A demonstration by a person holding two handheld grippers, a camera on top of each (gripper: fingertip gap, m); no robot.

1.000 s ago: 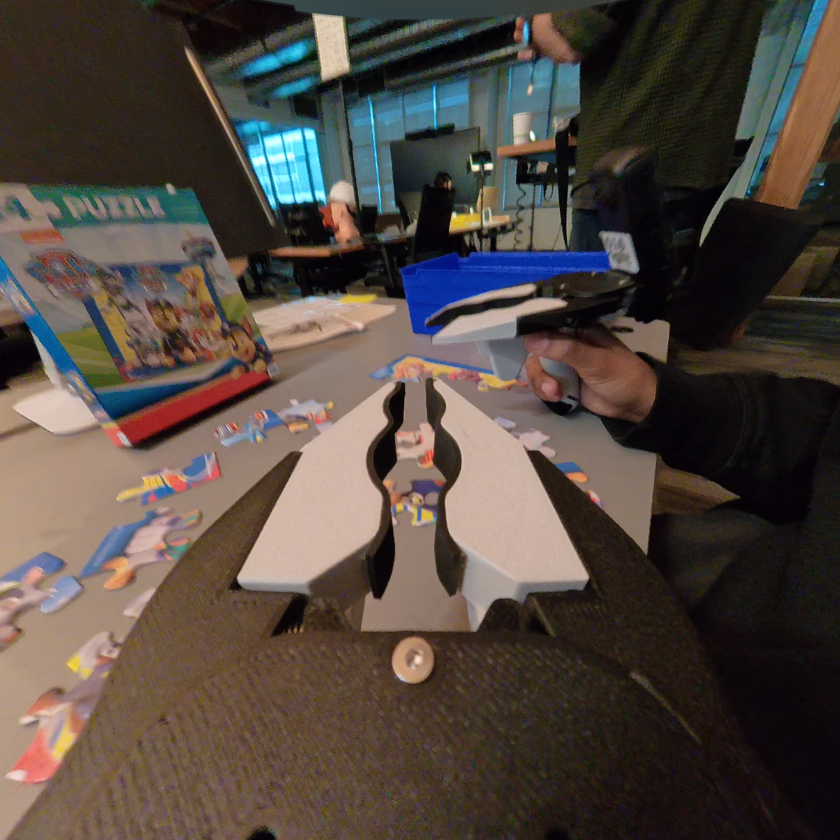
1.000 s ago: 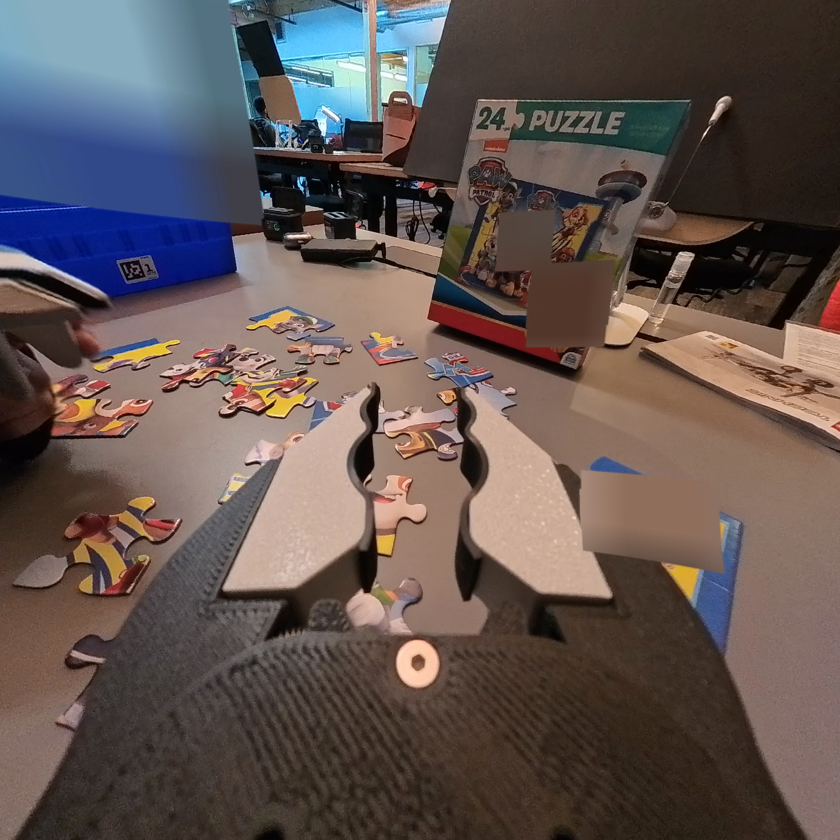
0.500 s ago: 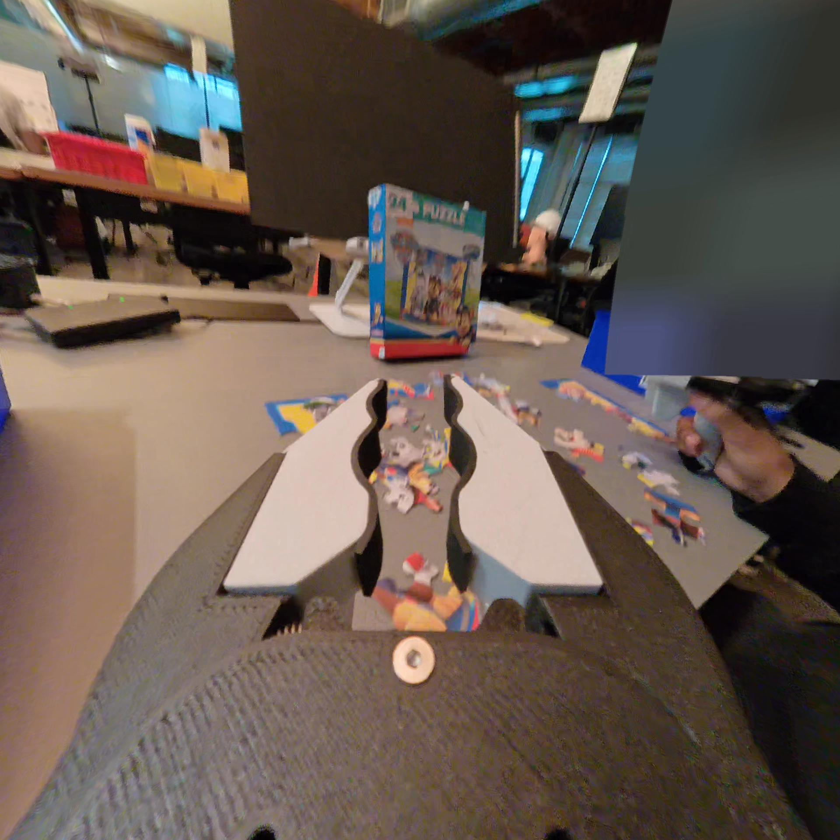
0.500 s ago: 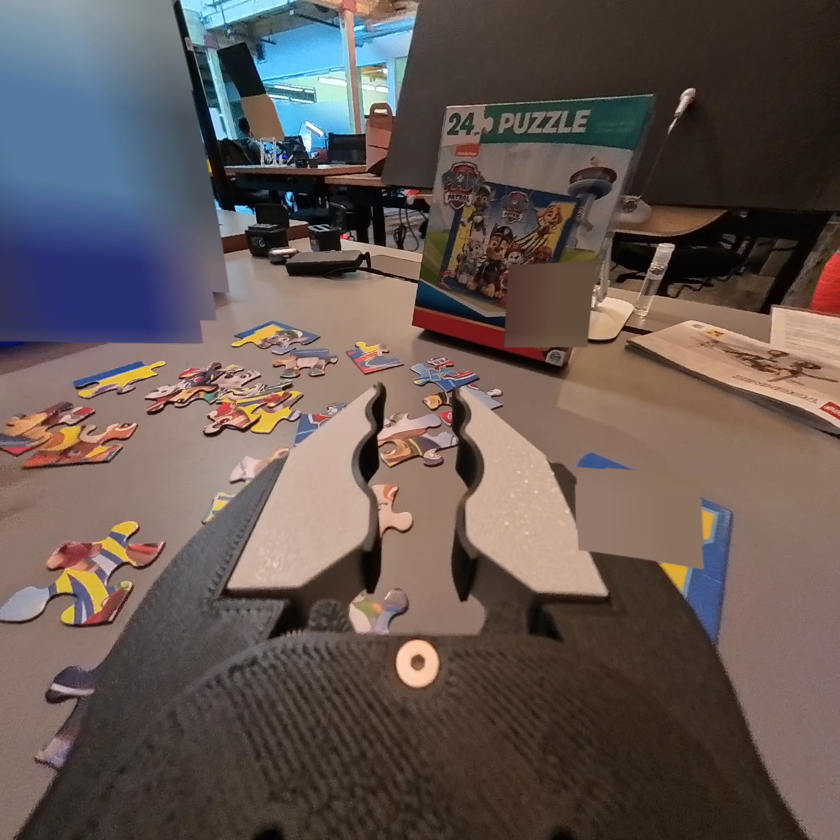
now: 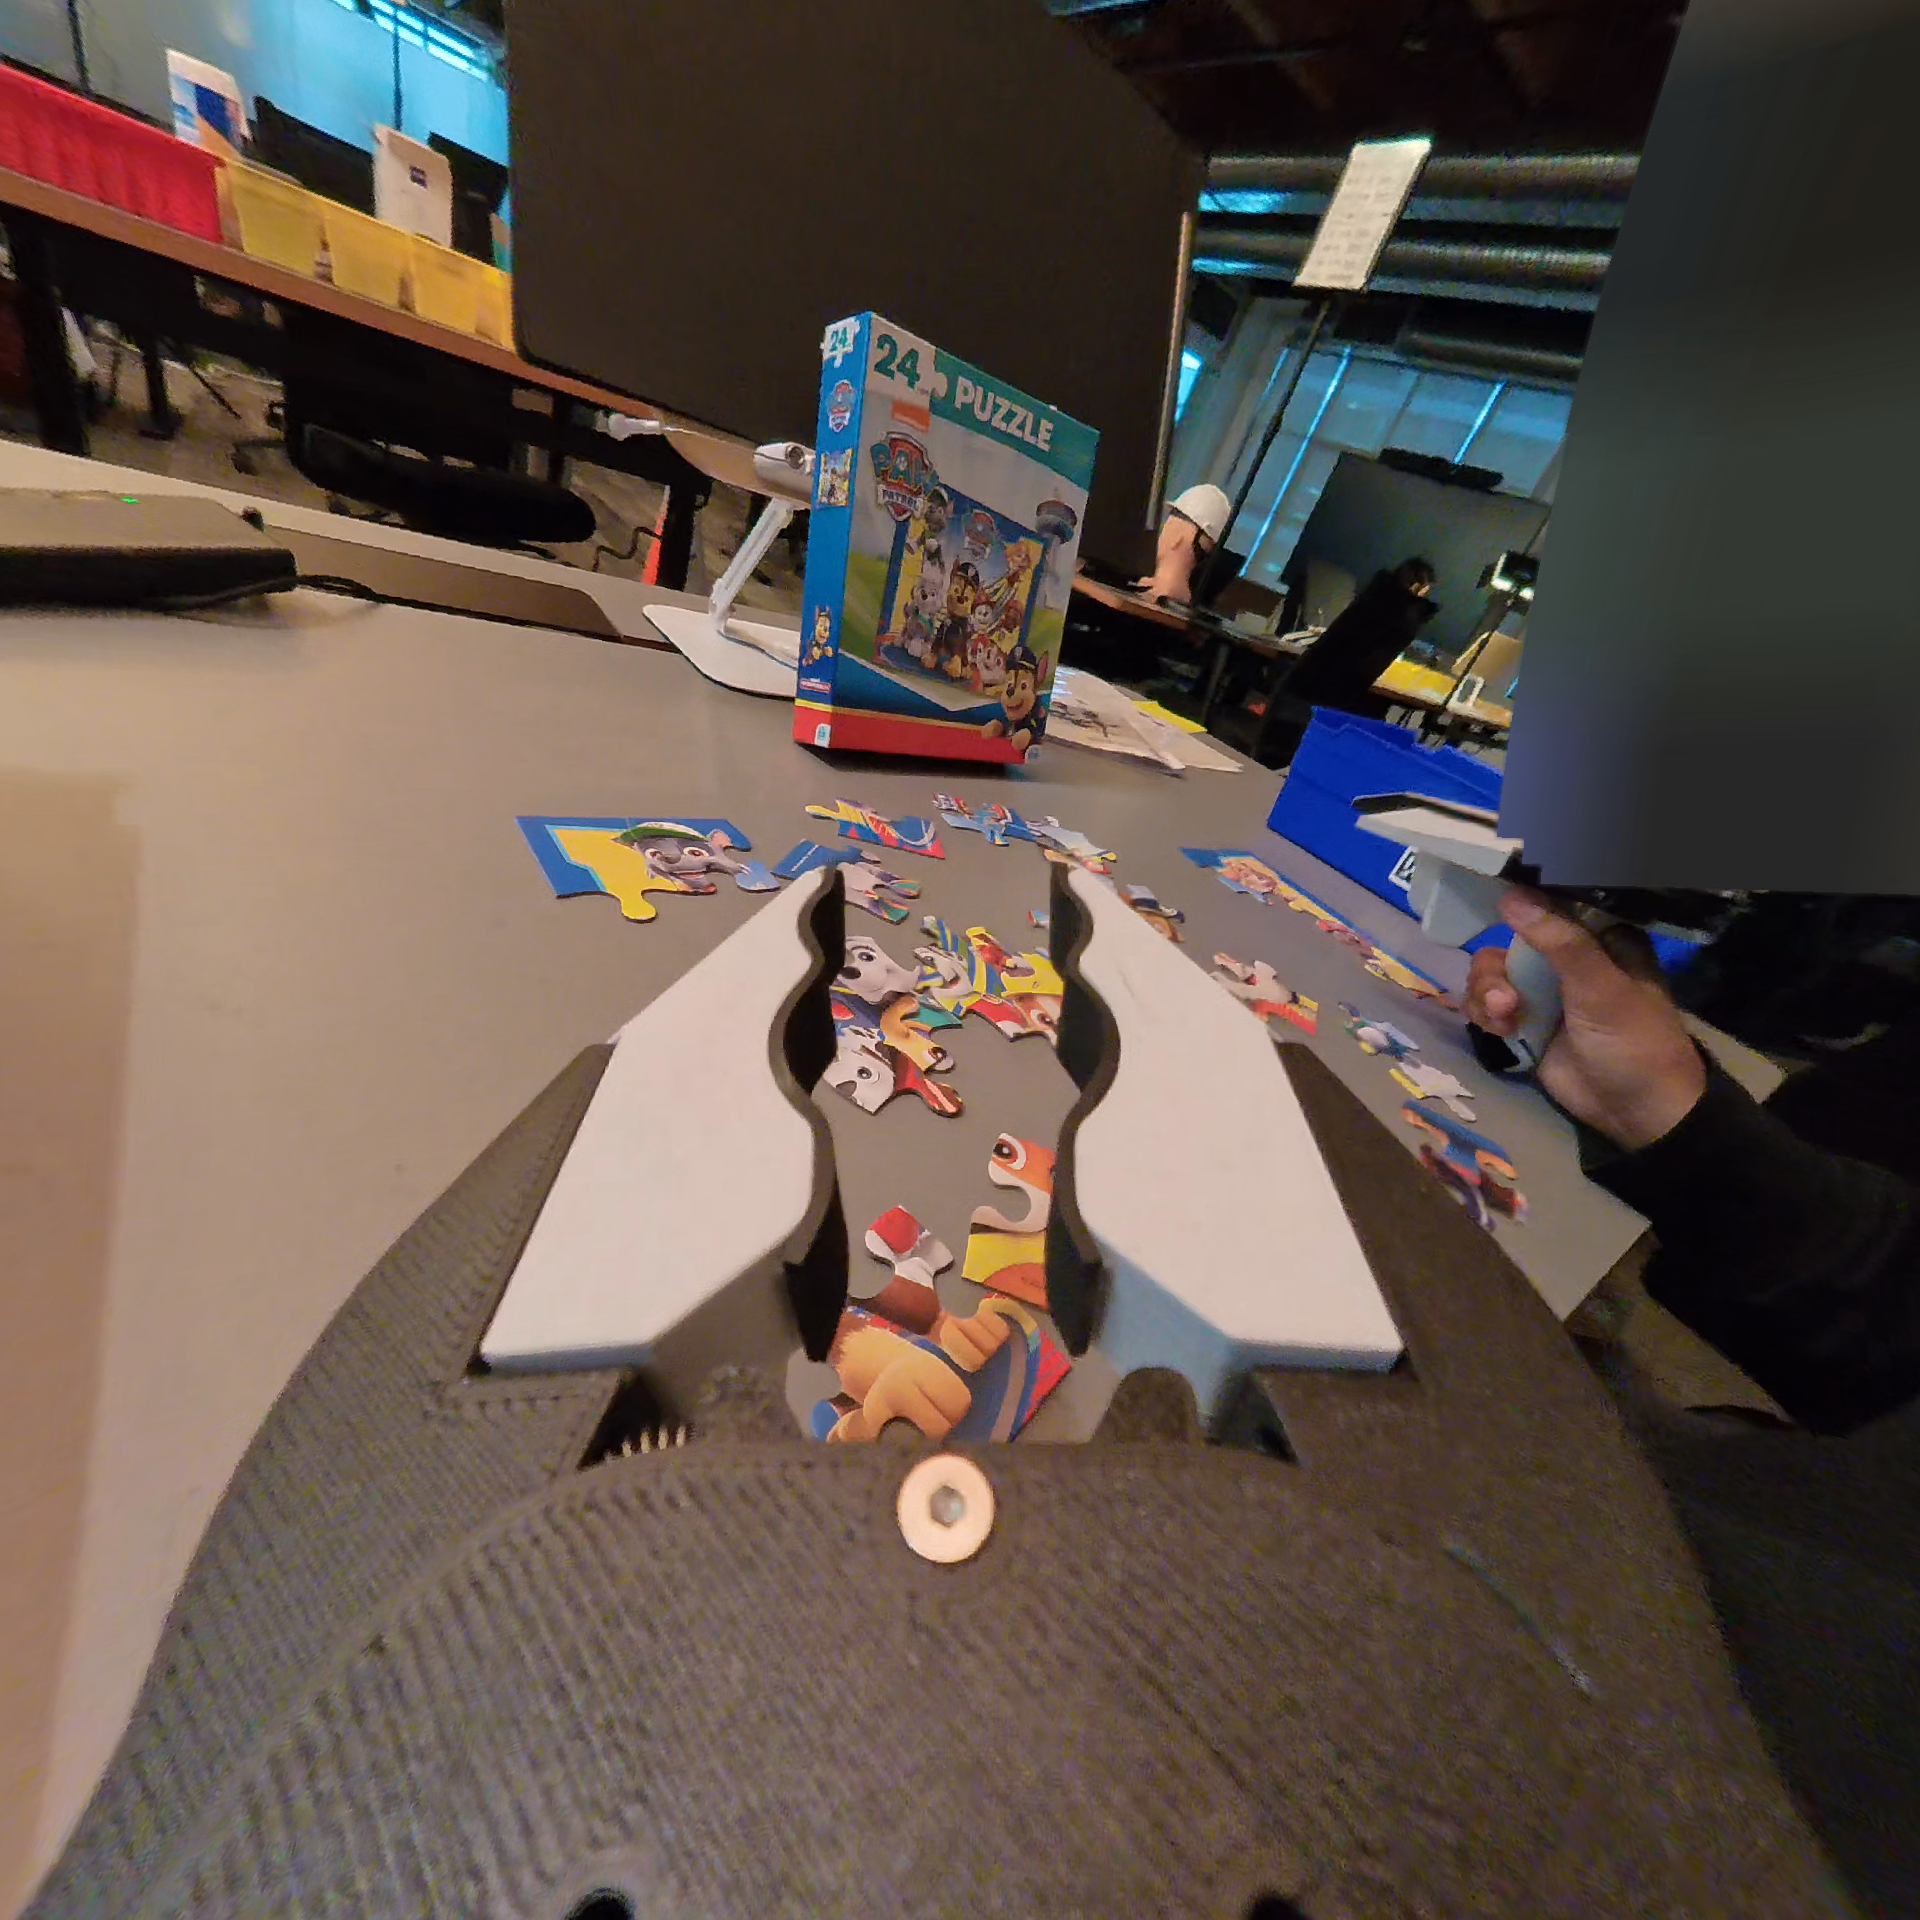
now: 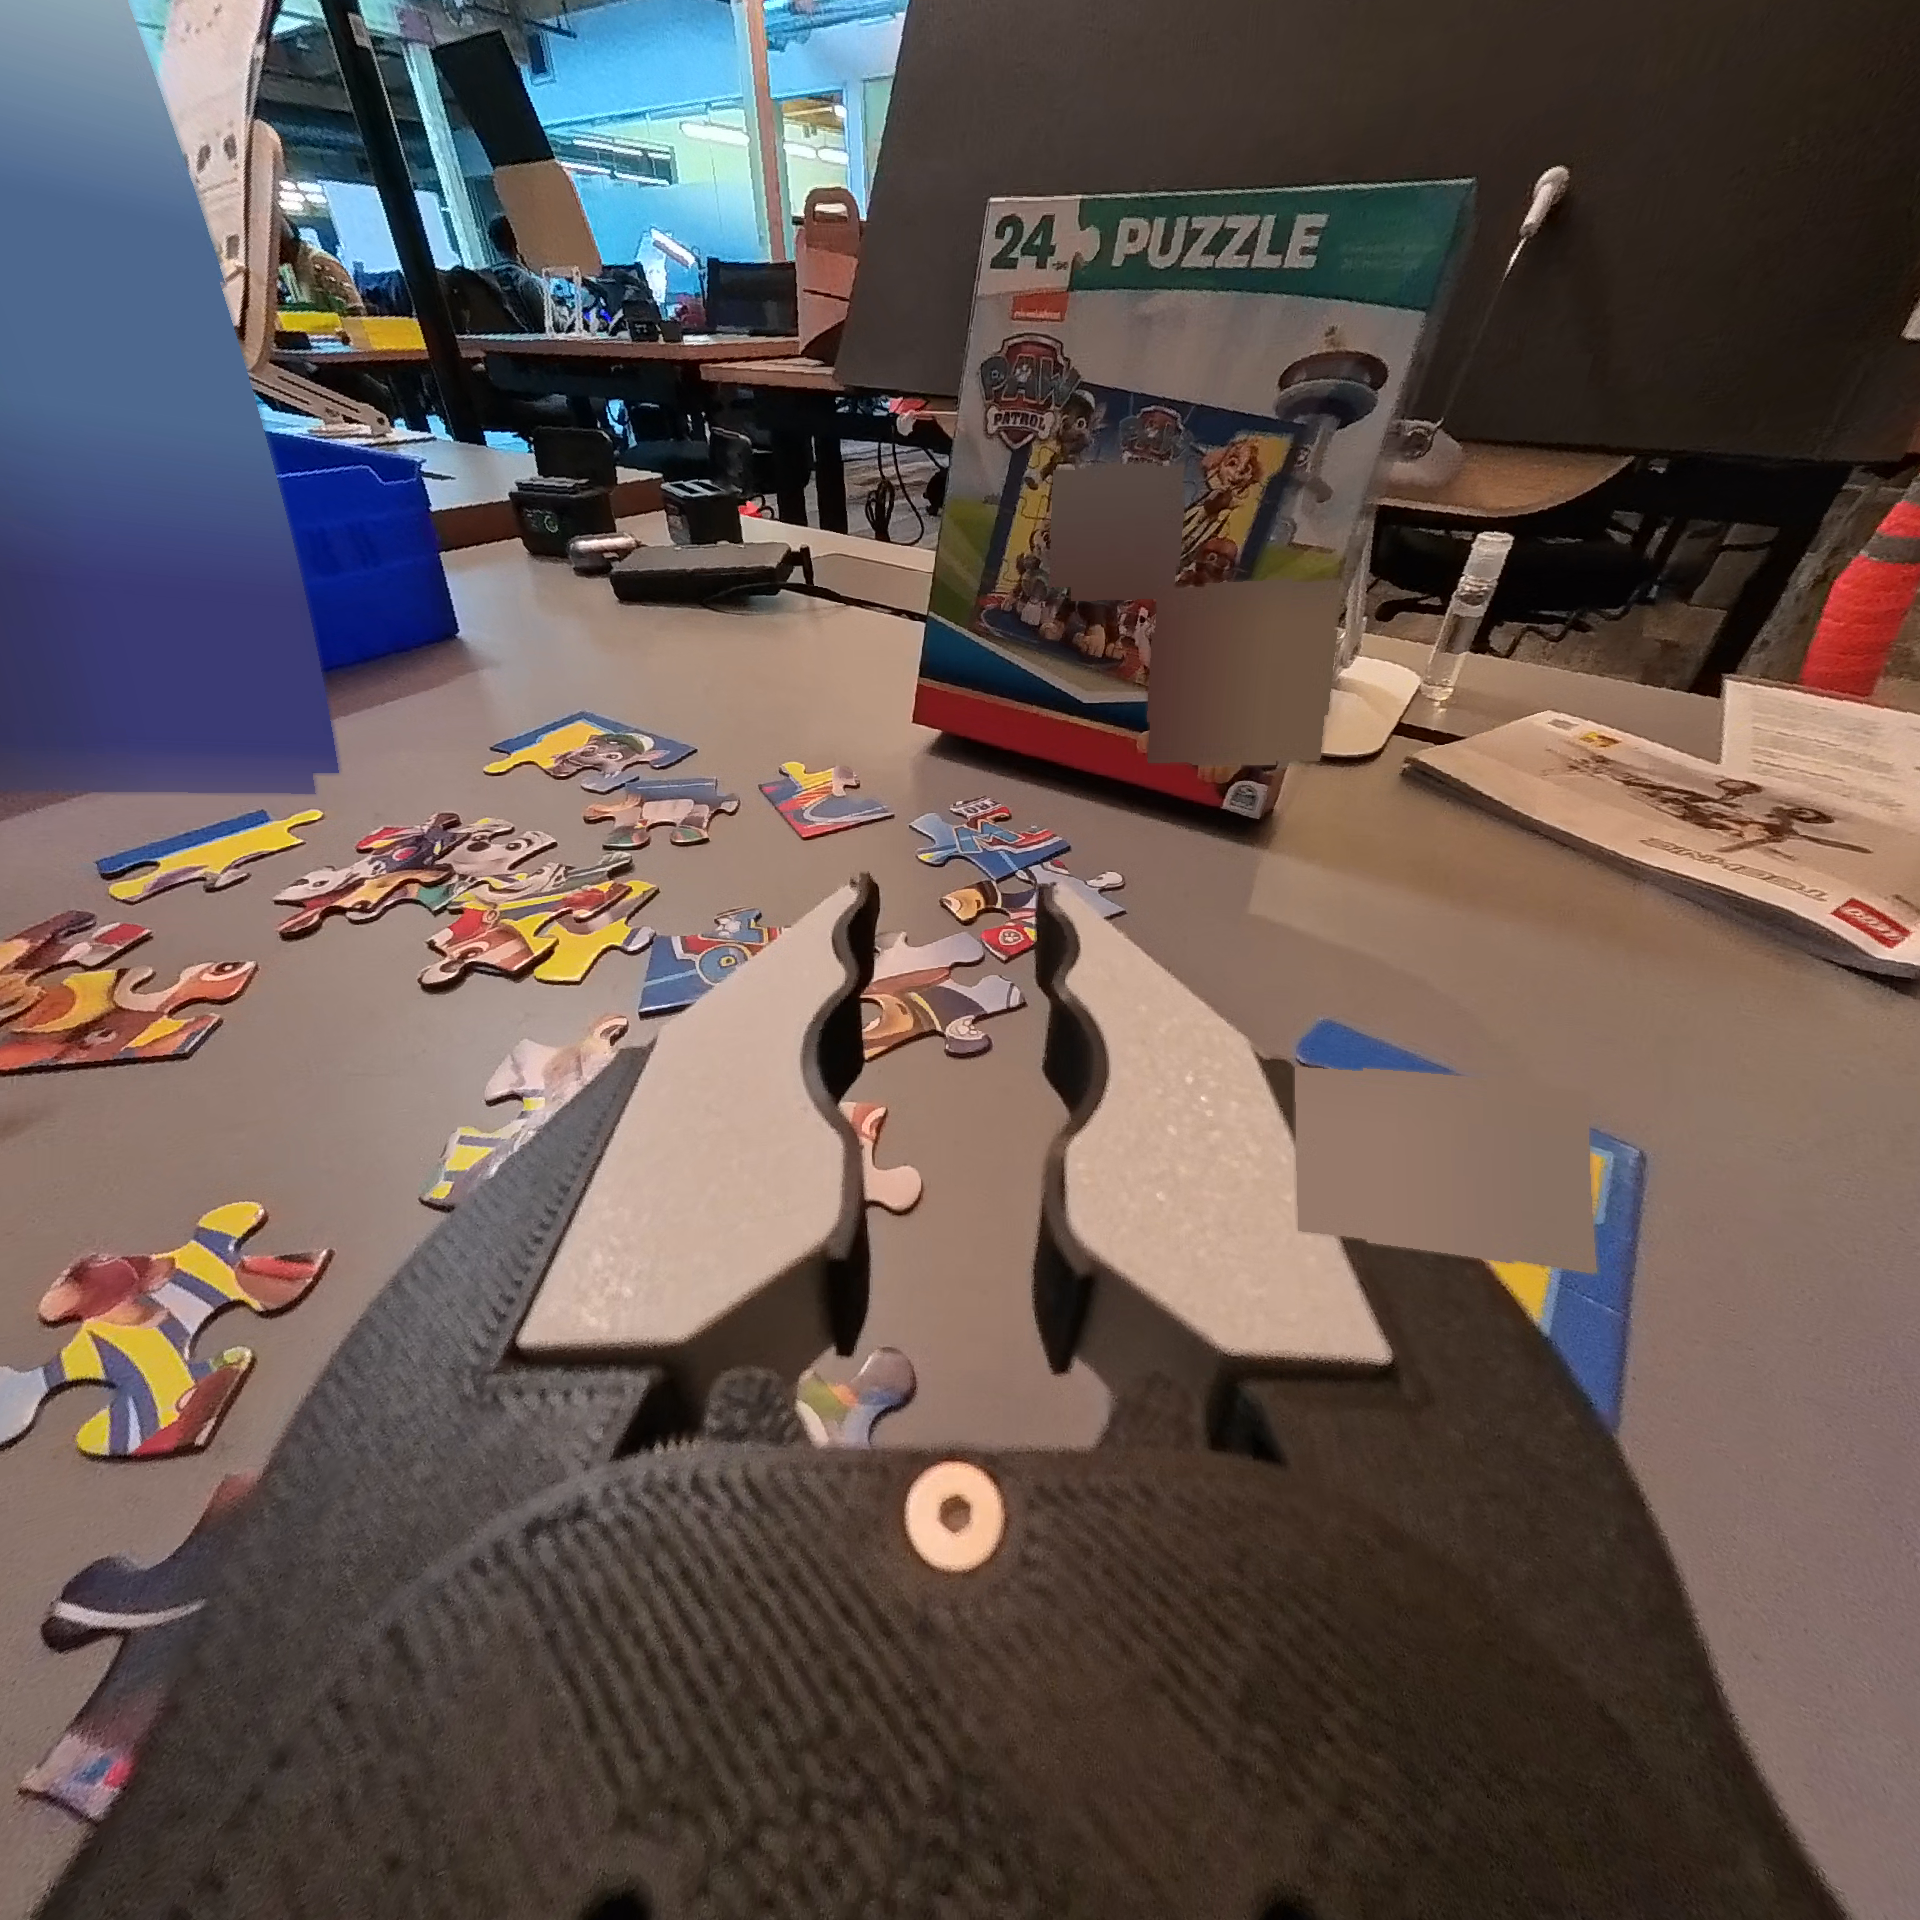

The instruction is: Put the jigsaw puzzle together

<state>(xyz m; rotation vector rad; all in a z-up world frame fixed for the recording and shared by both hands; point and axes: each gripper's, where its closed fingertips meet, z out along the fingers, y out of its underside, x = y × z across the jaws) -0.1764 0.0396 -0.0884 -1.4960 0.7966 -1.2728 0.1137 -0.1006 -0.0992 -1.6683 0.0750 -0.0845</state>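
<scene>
Several colourful jigsaw pieces lie loose on the grey table (image 5: 312,935). My left gripper (image 5: 945,878) is open and empty, hovering over a cluster of joined pieces (image 5: 956,987); an orange pup piece (image 5: 935,1361) lies under its base. A blue-and-yellow corner piece (image 5: 644,852) lies to its front left. My right gripper (image 6: 953,888) is open and empty above a dog piece (image 6: 925,1008) that lies flat on the table, untouched. The right gripper also shows in the left wrist view (image 5: 1455,862), held by a hand. The corner piece also shows in the right wrist view (image 6: 587,748).
The puzzle box (image 5: 940,540) stands upright behind the pieces, also in the right wrist view (image 6: 1195,468). A blue bin (image 5: 1371,800) sits at the right edge. A booklet (image 6: 1662,831) lies right of the box. A black device with a cable (image 6: 707,571) lies at the back. Across from one pair of fingers to the other is roughly 35 centimeters. The right gripper is farther from the orange pup piece (image 5: 935,1361), some 35 centimeters, than the left, some 11 centimeters.
My left gripper swung from facing the right gripper round to the pieces and box, and its jaws widened from nearly shut to open. My right gripper stayed open and edged slightly forward.
</scene>
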